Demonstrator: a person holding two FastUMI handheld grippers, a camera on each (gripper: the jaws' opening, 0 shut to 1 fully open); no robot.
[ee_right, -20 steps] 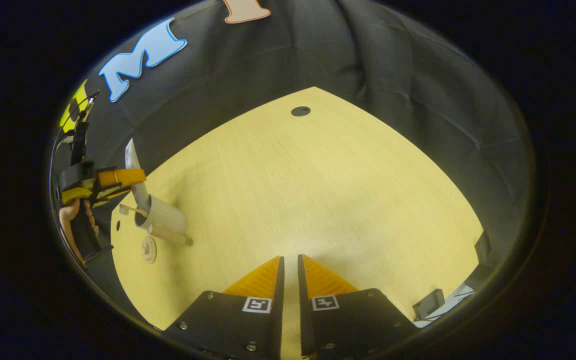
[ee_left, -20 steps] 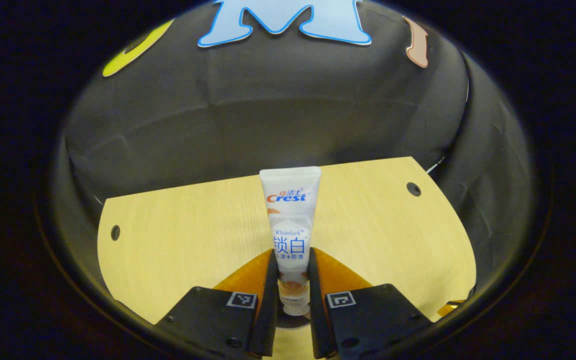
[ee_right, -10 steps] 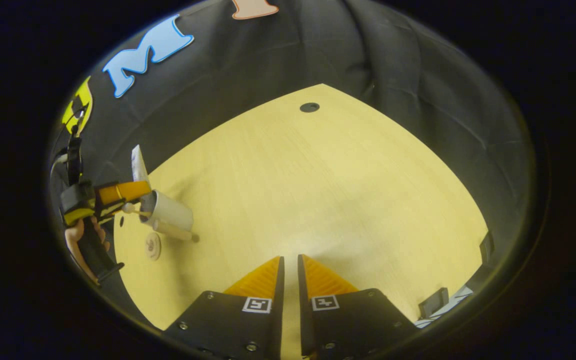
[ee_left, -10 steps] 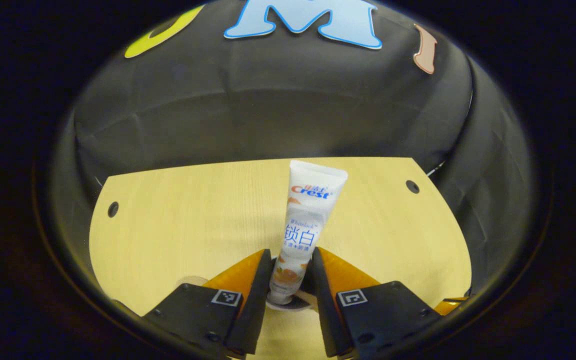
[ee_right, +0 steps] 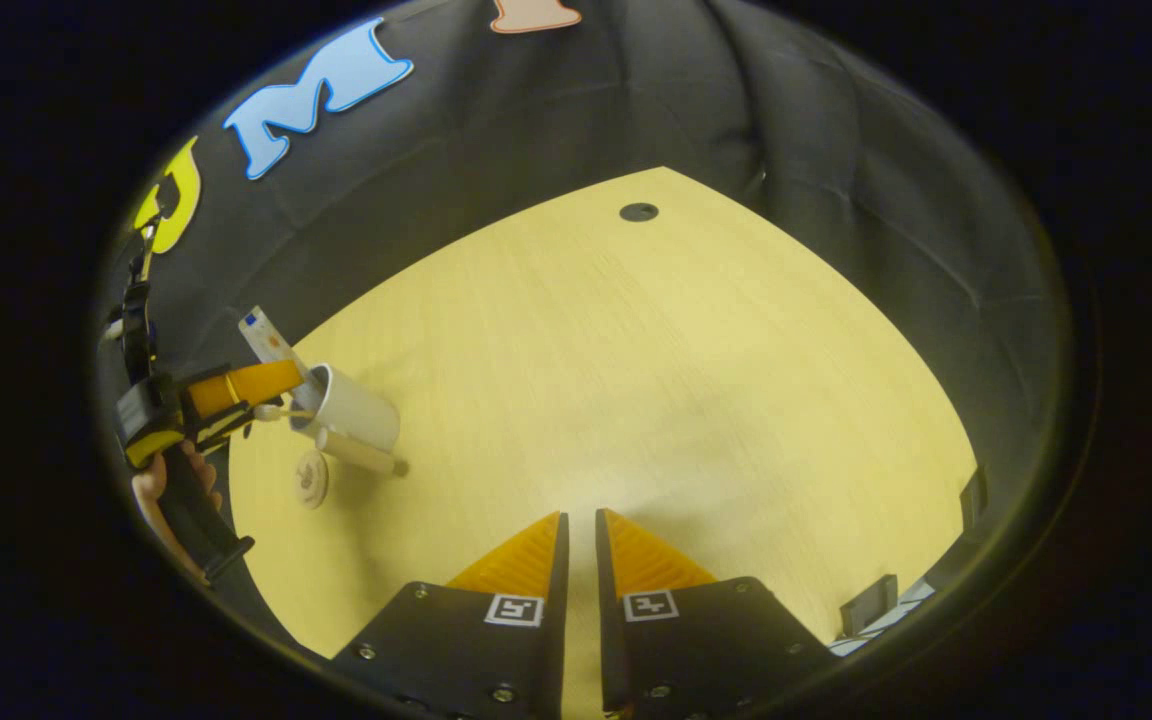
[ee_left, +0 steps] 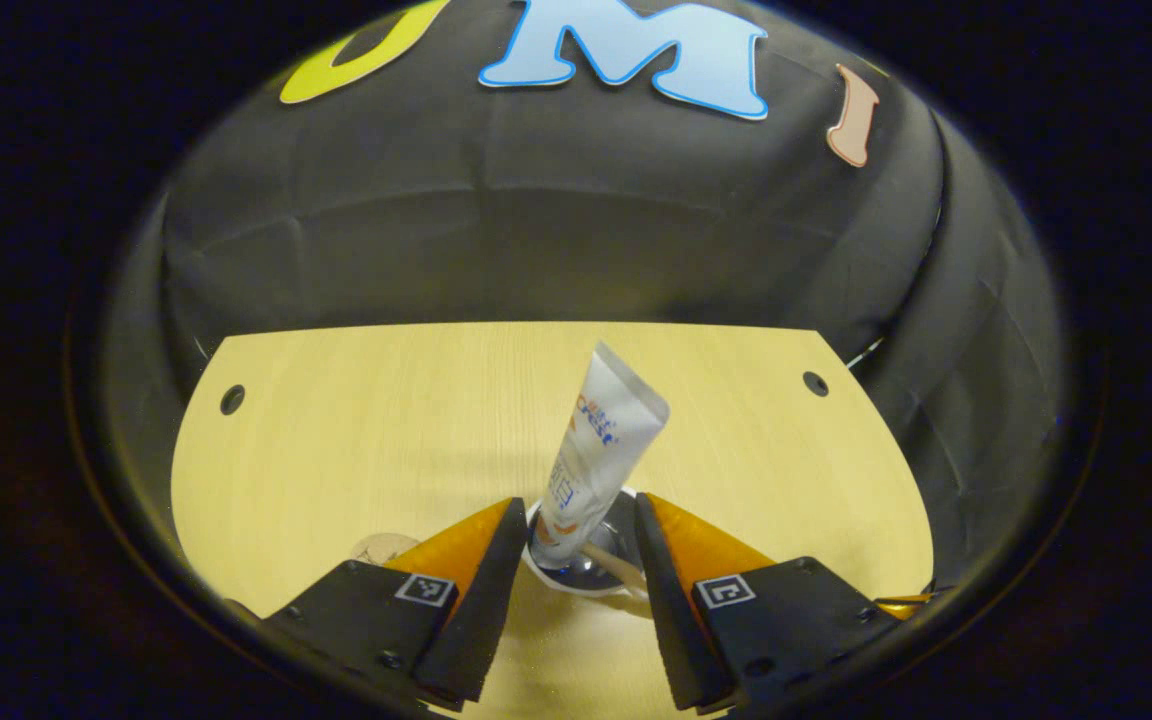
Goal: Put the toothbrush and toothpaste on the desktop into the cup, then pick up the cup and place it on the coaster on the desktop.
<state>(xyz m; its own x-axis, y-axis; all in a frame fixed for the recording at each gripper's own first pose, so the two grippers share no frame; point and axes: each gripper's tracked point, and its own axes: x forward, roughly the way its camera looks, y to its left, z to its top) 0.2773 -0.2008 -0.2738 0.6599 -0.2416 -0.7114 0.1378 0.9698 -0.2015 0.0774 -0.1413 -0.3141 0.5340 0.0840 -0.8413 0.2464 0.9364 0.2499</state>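
Handheld two-finger grippers, black-bodied

Wedge-shaped fingers on black blocks with small screws and square black-and-white markers on left gripper (ee_left: 570,530) and right gripper (ee_right: 576,540); black-and-yellow housing, black grip, thin cable above, in right gripper view.

Left gripper view sits close above the cup (ee_left: 576,560), facing the desk's (ee_left: 356,430) far edge and the wall. Right gripper view looks from farther back across the desk toward its far corner. Both share the cup (ee_right: 356,415), near the desk's left edge.
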